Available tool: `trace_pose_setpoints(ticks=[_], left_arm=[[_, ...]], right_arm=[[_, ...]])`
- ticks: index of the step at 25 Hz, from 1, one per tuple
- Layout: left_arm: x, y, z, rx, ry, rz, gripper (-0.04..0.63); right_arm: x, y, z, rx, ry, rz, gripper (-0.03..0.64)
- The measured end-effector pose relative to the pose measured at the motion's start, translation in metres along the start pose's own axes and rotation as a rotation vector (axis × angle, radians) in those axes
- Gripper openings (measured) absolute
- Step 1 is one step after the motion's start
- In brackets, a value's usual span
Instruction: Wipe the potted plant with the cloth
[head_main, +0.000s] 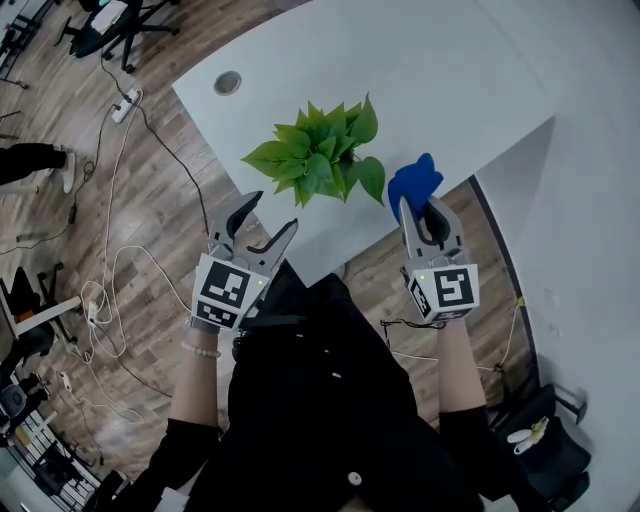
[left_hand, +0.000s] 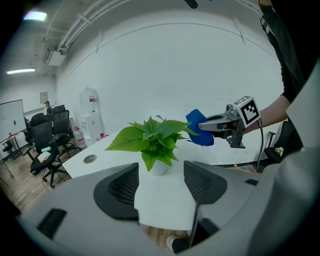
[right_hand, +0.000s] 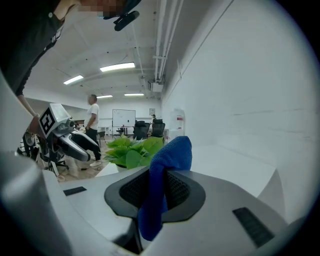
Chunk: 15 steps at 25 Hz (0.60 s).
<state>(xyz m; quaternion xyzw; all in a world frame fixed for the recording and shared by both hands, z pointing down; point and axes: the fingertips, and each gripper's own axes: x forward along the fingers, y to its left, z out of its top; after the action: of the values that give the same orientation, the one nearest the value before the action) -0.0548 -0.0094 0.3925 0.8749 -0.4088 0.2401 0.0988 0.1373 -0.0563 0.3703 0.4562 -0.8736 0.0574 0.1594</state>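
We see a potted plant (head_main: 318, 155) with broad green leaves in a small white pot (left_hand: 159, 168), standing upright near the edge of the white counter (head_main: 420, 60). Our blue cloth (head_main: 413, 183) is bunched up and pinched in the right tongs (head_main: 422, 210), just beside the leaves.

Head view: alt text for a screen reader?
Seen from above, a leafy potted plant stands on a white table. The right gripper holds a blue cloth beside it; the left gripper is open and empty, opposite.
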Motion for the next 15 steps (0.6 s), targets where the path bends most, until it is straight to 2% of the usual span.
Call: trace_pose_setpoints(ticks=[7,10,15], left_arm=[[0.023,0.005,-0.019,0.008,0.047,-0.088,0.323],[0.034,0.011,-0.022,-0.011,0.046,-0.101,0.331],[0.056,0.014,-0.027,0.038,0.067,-0.124,0.333]], right_arm=[[0.032,-0.011,-0.009,-0.093,0.034,-0.005,0.084],[0.046,-0.014,-0.015,-0.094,0.045,0.009,0.084],[0.068,-0.015,-0.029,-0.063,0.068,0.052,0.084]])
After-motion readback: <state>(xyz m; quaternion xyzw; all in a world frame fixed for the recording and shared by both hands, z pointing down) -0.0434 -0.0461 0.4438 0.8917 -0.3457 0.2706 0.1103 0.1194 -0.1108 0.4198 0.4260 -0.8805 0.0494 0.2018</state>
